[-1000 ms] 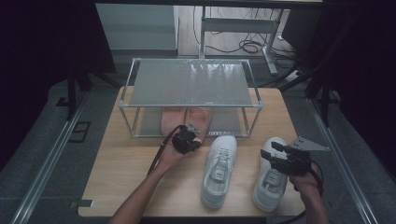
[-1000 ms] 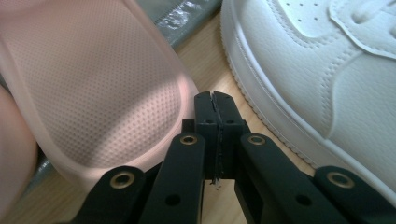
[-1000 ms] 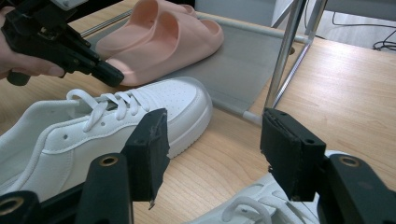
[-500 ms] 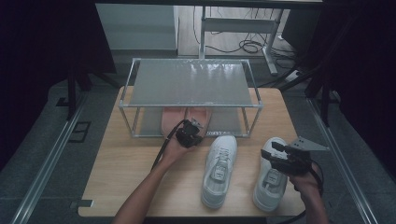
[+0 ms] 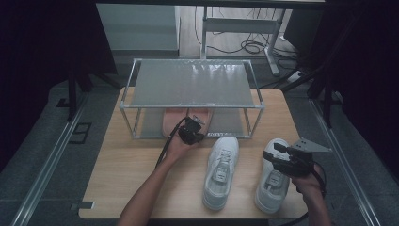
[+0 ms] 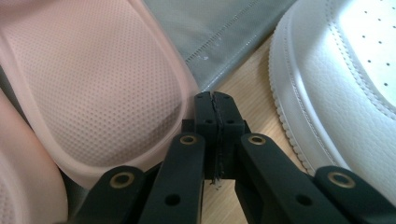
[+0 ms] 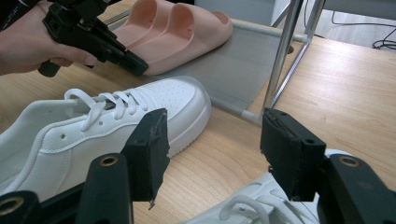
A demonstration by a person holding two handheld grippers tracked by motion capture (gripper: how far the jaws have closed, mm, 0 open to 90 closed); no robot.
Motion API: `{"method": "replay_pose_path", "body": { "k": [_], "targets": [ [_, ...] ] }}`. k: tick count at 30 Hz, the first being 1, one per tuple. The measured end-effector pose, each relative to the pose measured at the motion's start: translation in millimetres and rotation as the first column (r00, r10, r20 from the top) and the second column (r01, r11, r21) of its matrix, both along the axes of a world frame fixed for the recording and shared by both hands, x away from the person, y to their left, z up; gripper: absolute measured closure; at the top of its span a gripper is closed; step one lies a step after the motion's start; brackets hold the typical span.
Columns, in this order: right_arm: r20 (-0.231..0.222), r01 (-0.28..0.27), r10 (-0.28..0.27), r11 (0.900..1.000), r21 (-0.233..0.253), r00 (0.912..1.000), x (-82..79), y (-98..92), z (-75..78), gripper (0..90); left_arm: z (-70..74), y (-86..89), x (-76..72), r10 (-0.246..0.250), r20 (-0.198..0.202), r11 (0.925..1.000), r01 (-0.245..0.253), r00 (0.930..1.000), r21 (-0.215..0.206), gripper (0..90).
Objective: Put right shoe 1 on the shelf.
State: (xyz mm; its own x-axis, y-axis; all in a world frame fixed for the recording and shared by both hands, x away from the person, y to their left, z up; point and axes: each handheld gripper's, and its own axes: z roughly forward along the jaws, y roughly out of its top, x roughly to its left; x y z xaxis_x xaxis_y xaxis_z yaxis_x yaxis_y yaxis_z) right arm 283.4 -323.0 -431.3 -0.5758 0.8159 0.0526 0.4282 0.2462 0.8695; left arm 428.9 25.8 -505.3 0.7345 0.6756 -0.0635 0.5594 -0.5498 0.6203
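A: High view first: the wooden table (image 5: 141, 179) carries a metal shoe rack (image 5: 193, 84) along its far edge, with a pair of pink slippers (image 5: 176, 120) on the rack's lower shelf (image 5: 226, 121). Two white sneakers lie side by side toward the near right corner, the left sneaker (image 5: 221, 172) and the right sneaker (image 5: 273, 176).

B: And the tongs?

A: The left gripper (image 5: 193, 132) sits at the front edge of the lower shelf. In the left gripper view its jaws are pressed together with nothing between them, the tips just beside the heel rim of the right-hand slipper (image 6: 107, 88), touching or nearly so; I cannot tell which. The toe of the left sneaker (image 6: 341, 88) is near on the other side.

B: The right one?

A: The right gripper (image 5: 282, 162) hovers over the right sneaker with its jaws spread wide and empty, as the right gripper view shows; the laces (image 7: 238, 205) of that sneaker are just below them.

B: So how to do the step well?

A: I judge the left hand is nudging the slipper deeper onto the shelf. Push low and square on the heel so it slides straight and stays beside its mate. The right gripper should come down over the sneaker's collar and close on one wall, not on the laces.
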Motion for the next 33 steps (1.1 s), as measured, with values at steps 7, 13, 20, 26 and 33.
{"method": "replay_pose_path", "body": {
  "k": [7,13,20,26,33],
  "targets": [
    [-0.001,0.000,0.000,1.000,0.000,1.0000,0.4,0.0,-0.4,42.3,-0.5,-1.6,3.2,0.008,-0.004,1.0000,-0.008,1.0000,0.000,90.0],
    [-0.001,0.002,-0.002,1.000,0.001,1.0000,0.2,-0.6,-0.1,42.3,1.2,-2.1,0.2,0.014,0.007,0.9999,-0.014,0.9999,0.001,90.0],
    [0.000,0.002,-0.002,1.000,0.004,1.0000,-0.2,-1.1,0.4,42.3,12.4,18.3,-22.5,0.024,0.058,0.9993,-0.023,0.9980,-0.029,90.0],
    [0.000,0.002,-0.002,1.000,0.001,1.0000,-0.7,-0.4,0.4,42.3,19.0,46.1,-53.2,0.054,0.077,0.9950,-0.047,0.9956,-0.088,90.0],
    [-0.005,-0.004,0.004,1.000,-0.006,1.0000,-0.4,3.3,-1.4,42.3,22.2,76.5,-81.2,0.077,0.087,0.9881,-0.065,0.9932,-0.140,90.0]
  ]
}}
